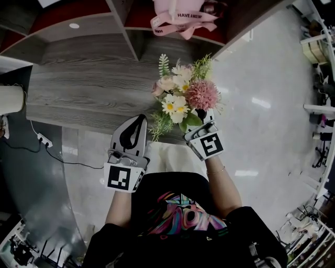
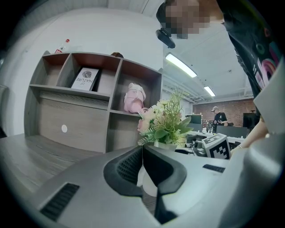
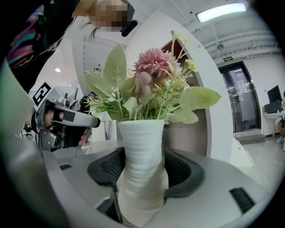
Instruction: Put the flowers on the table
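Grey wood-grain desk (image 1: pixel 78 84) across the top of the head view, with a shelf (image 2: pixel 75 120) of open compartments at its back. Left gripper (image 1: pixel 137 121) over the desk's front edge, fingers pressed together with nothing between them. Right gripper (image 1: pixel 203 121) near it, fingers set wide and clamped on either side of a ribbed white vase (image 3: pixel 141 156). Flowers (image 1: pixel 180 91) upright in that vase: one large pink bloom, white daisies, pale roses and green sprigs, all above the desk's front edge. Cannot tell whether the vase's base touches the desk. In a shelf compartment behind, a pink bundle (image 1: pixel 175 8) tied with ribbon (image 1: pixel 183 20) printed "HAVE A NICE", the rest folded out of sight. In another compartment, a book (image 2: pixel 84 79) standing slightly tilted, with the cover word "NATURE" appearing mirrored in the left gripper view. Black-and-white square marker (image 1: pixel 119 177) on the left gripper's cube, with another on the right's.
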Demonstrator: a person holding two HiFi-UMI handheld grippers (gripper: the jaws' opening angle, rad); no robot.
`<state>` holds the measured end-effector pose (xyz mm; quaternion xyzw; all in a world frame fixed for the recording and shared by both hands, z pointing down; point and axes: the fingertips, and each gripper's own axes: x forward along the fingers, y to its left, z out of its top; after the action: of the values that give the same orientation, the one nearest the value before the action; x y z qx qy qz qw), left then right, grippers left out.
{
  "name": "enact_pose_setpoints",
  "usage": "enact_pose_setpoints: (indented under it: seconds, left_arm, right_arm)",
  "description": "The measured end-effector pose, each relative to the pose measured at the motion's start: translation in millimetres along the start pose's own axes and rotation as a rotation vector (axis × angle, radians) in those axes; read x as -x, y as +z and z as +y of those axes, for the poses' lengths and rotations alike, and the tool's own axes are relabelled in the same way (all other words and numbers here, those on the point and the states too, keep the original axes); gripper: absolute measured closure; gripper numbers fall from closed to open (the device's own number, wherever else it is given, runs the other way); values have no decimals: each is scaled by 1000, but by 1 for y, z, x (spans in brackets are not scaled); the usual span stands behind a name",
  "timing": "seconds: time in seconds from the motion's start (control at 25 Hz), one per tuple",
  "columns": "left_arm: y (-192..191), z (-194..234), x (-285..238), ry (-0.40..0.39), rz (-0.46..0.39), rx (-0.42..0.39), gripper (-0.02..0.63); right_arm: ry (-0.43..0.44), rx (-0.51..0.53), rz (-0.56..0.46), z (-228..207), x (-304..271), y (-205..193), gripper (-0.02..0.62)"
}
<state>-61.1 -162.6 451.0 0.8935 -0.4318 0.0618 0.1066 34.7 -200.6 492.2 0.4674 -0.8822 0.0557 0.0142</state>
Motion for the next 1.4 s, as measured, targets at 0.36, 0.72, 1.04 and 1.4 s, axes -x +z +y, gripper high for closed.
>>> enact_pose_setpoints:
  seconds: [0.36,0.72,1.04,1.4]
  left_arm:
    - [2,0,4,-6,-6,-6,580]
    - [10,-1,9,-2,-33,-13,580]
    - [23,1,14,15,-64,-15,580]
    - [50,2,16,19,-108,-36,580]
  right_arm:
    - [-19,-16,14,2,8,-2,293]
    - [-22,-24,73,3,19,1,278]
    - [-6,-48,69,5,26,13,276]
    - [-23,-65,89,-1,40,39,276]
